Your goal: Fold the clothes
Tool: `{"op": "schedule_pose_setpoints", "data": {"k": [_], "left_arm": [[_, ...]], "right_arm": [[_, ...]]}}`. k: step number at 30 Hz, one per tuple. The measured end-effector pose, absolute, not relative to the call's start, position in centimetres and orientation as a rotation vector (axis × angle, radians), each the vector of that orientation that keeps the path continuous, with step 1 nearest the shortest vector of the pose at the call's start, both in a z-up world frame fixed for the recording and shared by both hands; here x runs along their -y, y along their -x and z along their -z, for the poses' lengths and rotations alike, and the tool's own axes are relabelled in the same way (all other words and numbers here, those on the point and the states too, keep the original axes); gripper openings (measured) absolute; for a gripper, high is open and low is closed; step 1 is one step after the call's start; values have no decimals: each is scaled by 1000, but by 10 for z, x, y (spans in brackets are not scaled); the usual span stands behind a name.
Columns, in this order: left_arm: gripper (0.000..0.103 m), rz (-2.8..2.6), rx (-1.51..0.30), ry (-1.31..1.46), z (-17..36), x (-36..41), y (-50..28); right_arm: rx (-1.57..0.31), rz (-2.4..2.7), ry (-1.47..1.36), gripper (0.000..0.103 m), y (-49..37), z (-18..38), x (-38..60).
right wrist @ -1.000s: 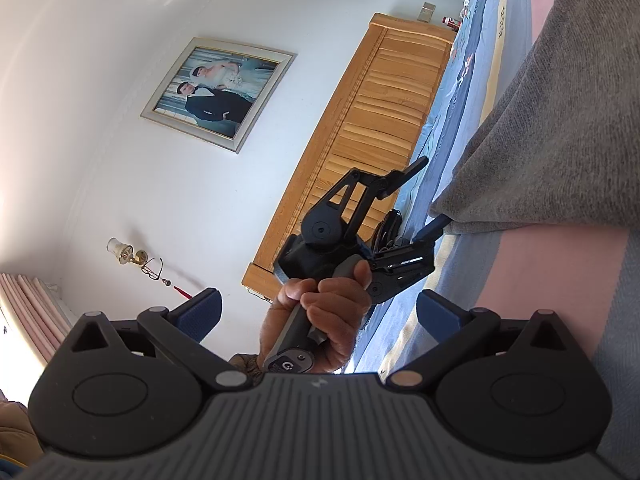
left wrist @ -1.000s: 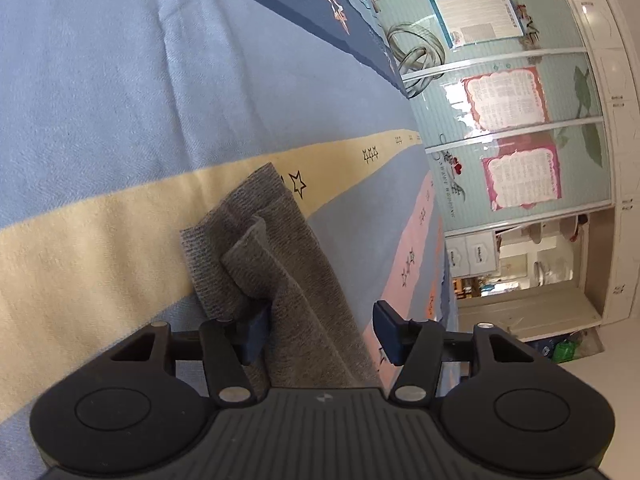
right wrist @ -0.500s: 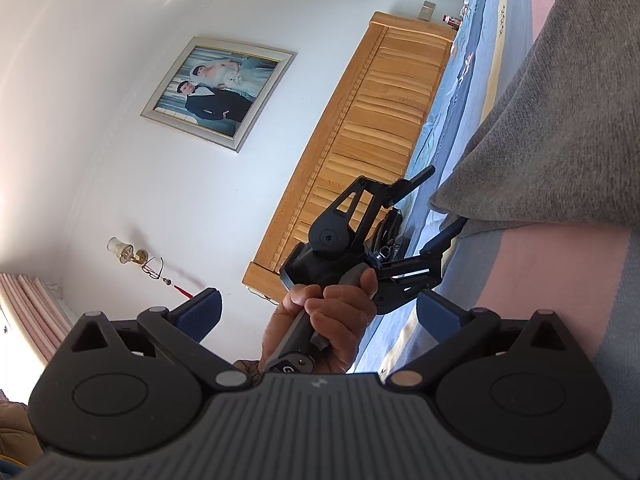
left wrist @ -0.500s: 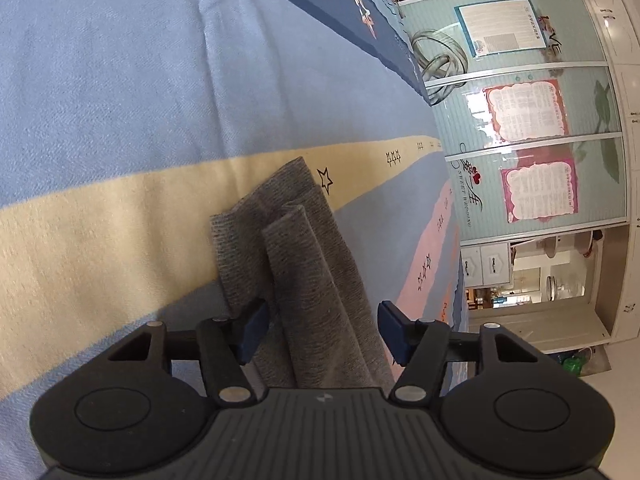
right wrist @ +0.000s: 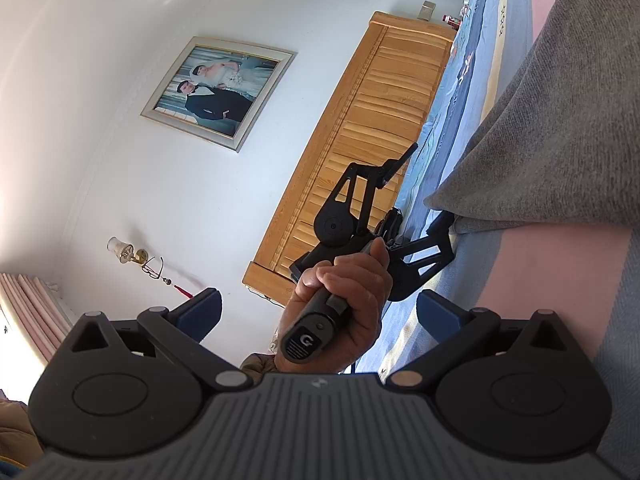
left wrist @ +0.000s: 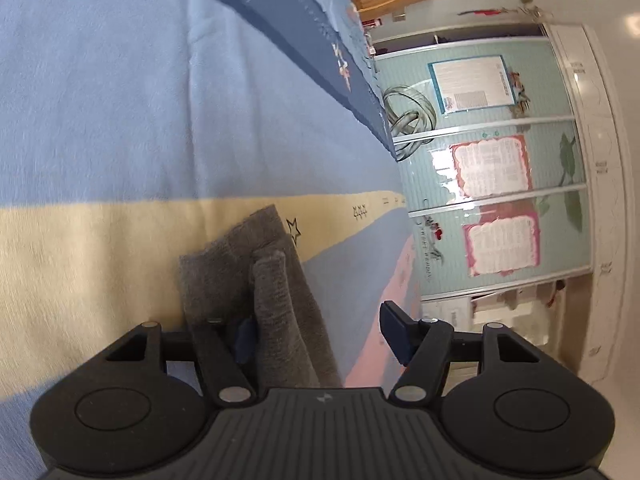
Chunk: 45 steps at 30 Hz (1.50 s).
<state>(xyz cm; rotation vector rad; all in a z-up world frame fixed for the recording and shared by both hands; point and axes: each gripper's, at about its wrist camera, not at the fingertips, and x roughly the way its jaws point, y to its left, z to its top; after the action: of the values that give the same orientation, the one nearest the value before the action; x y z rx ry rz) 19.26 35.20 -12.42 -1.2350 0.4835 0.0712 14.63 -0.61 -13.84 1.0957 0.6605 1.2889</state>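
Observation:
A grey knitted garment (left wrist: 276,292) lies on the striped bed cover (left wrist: 120,120), with a narrow raised fold on top. My left gripper (left wrist: 320,332) straddles the near end of that fold. Its jaws are closing: the left pad (left wrist: 244,336) sits against the cloth and the right pad (left wrist: 394,330) is still apart from it. In the right wrist view a hand (right wrist: 340,308) holds the left gripper (right wrist: 424,192) at the edge of the grey garment (right wrist: 560,140). My right gripper (right wrist: 316,312) stands wide open with nothing between its fingers.
A wooden headboard (right wrist: 360,140) stands at the bed's end, with a framed picture (right wrist: 216,88) and a wall lamp (right wrist: 124,252) on the white wall. Wardrobe sliding doors (left wrist: 500,160) with posters lie beyond the bed's far edge.
The left gripper has tilted and shifted slightly, so the raised grey fold now sits against its left pad. The right gripper has not moved.

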Motion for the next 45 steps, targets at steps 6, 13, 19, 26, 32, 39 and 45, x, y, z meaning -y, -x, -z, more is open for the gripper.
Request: {"op": "schedule_pose_setpoints", "data": {"k": [6,13,19,26,32,39,45], "left_arm": [[4,-76,-634,907,110,-352,-206],[3,-145,-674,252,65,-300,-203],[3,-160,-675,124,53,-296,-209],[4,-168,-664,134,69,-299,-212],[30,-211,-665,313,84,-330,-208],[58,-424,-620,361,63,-366,-177],[79,-94,-542,518,39,-339,-167]], "right_arm": [[-661,-1289,-1094,103,-146,138,6],[-660,-1289,-1092,103,-146,137,5],[-659,-1289,-1086,103,-145,136,5],[-659,-1289,-1083,103,-144,135,5],[-661,-1290,-1087,103,-145,136,6],[-662,-1291,-1097,103,-146,138,6],[-663,-1291,-1104,103,-146,137,6]]}}
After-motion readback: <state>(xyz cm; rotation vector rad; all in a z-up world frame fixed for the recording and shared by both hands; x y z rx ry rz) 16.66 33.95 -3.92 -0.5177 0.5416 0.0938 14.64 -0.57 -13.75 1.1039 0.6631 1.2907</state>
